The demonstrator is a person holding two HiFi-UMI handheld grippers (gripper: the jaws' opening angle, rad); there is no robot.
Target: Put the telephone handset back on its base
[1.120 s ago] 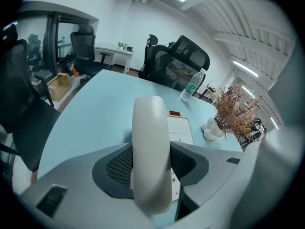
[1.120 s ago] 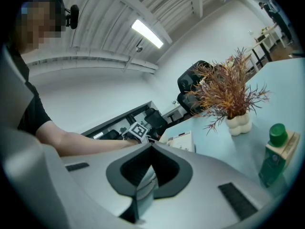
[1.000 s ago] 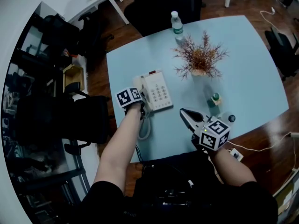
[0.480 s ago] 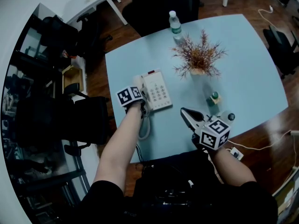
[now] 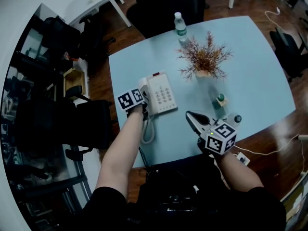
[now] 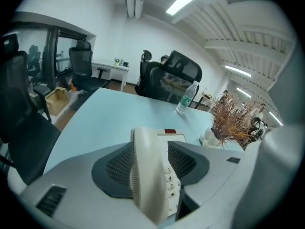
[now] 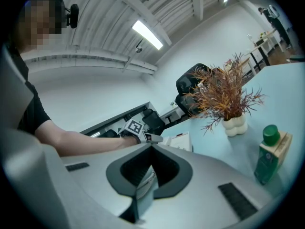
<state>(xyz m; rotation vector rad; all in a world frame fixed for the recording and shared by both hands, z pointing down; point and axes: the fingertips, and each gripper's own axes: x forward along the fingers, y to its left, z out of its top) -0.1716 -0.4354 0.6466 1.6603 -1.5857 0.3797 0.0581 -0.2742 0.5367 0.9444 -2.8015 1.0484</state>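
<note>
Left hand-held gripper (image 6: 156, 168) grips the handset (image 6: 144, 185) between its jaws

Left gripper (image 5: 143, 109) has slid slightly left, still clamped on the handset (image 5: 143, 86). More of the handset's far end now shows past the gripper's marker cube, at the base's (image 5: 162, 94) left edge.
</note>
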